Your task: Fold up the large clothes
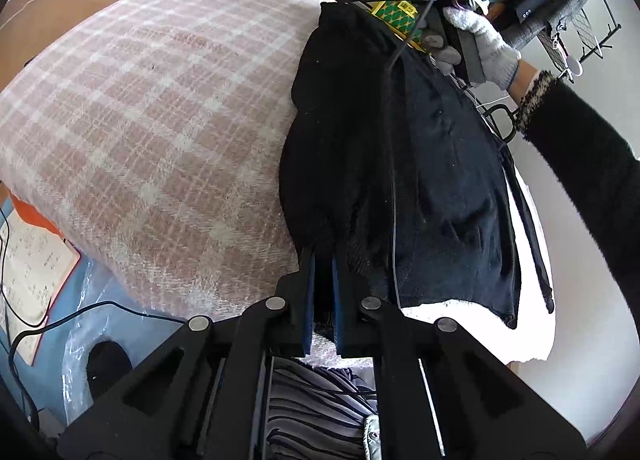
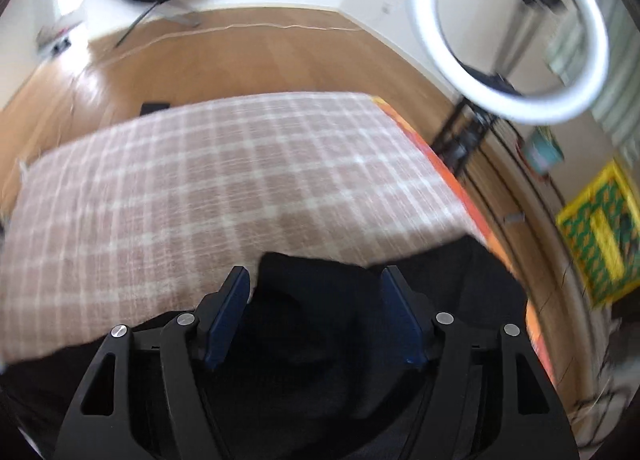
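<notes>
A large black fleece garment (image 1: 400, 164) hangs in the air beside the pink plaid blanket (image 1: 160, 120). My left gripper (image 1: 323, 256) is shut on the garment's lower edge. The right gripper body, held by a gloved hand (image 1: 480, 44), is above the garment's top end. In the right wrist view my right gripper (image 2: 314, 280) is open, its blue pads (image 2: 224, 324) spread over the black garment (image 2: 320, 340), which lies at the near edge of the plaid blanket (image 2: 200, 188). The view is motion-blurred.
A ring light (image 2: 508, 32) on a stand rises at the right. A yellow-green crate (image 2: 600, 232) sits on the wooden floor (image 2: 240, 60). A clothes rack with hanging items (image 1: 560, 0) stands at the back. Striped fabric (image 1: 316, 400) and a cable (image 1: 60, 324) lie below.
</notes>
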Demonstrator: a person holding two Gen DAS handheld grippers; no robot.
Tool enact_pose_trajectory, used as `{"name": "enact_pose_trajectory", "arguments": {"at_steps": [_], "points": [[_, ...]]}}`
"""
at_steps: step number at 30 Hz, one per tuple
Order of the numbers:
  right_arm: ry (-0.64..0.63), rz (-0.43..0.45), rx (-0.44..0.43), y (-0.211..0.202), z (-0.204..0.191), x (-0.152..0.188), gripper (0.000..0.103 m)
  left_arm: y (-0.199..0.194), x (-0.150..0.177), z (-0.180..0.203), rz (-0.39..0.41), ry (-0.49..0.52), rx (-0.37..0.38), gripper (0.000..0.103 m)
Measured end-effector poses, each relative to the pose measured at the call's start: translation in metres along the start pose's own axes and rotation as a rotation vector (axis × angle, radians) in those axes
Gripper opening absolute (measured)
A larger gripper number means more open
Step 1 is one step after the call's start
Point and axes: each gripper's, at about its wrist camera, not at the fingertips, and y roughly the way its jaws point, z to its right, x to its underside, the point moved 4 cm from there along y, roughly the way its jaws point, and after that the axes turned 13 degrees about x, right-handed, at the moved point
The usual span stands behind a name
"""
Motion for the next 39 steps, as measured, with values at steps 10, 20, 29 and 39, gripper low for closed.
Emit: {"name": "enact_pose_trajectory", "arguments": {"at_steps": [10, 20, 29, 39], "points": [[-0.168, -0.078, 0.081, 0.029, -0.017, 0.006, 0.005, -0.001, 0.001, 0.002, 0.004, -0.012, 0.005, 0.005], [-0.144, -0.083, 0.256, 0.051, 0.026, -0.013, 0.005, 0.005, -0.019, 0.002, 0.029, -0.052, 0.004, 0.005], [-0.007, -0.116, 0.252, 0.055, 0.029, -0.003, 0.017, 0.000, -0.013, -0.014, 0.039, -0.090, -0.055, 0.006], [0.291, 0.041, 0.178, -0.089, 0.067, 0.014, 0.038, -0.034, -0.011, -0.026, 0.081, -0.081, -0.061, 0.006]]}}
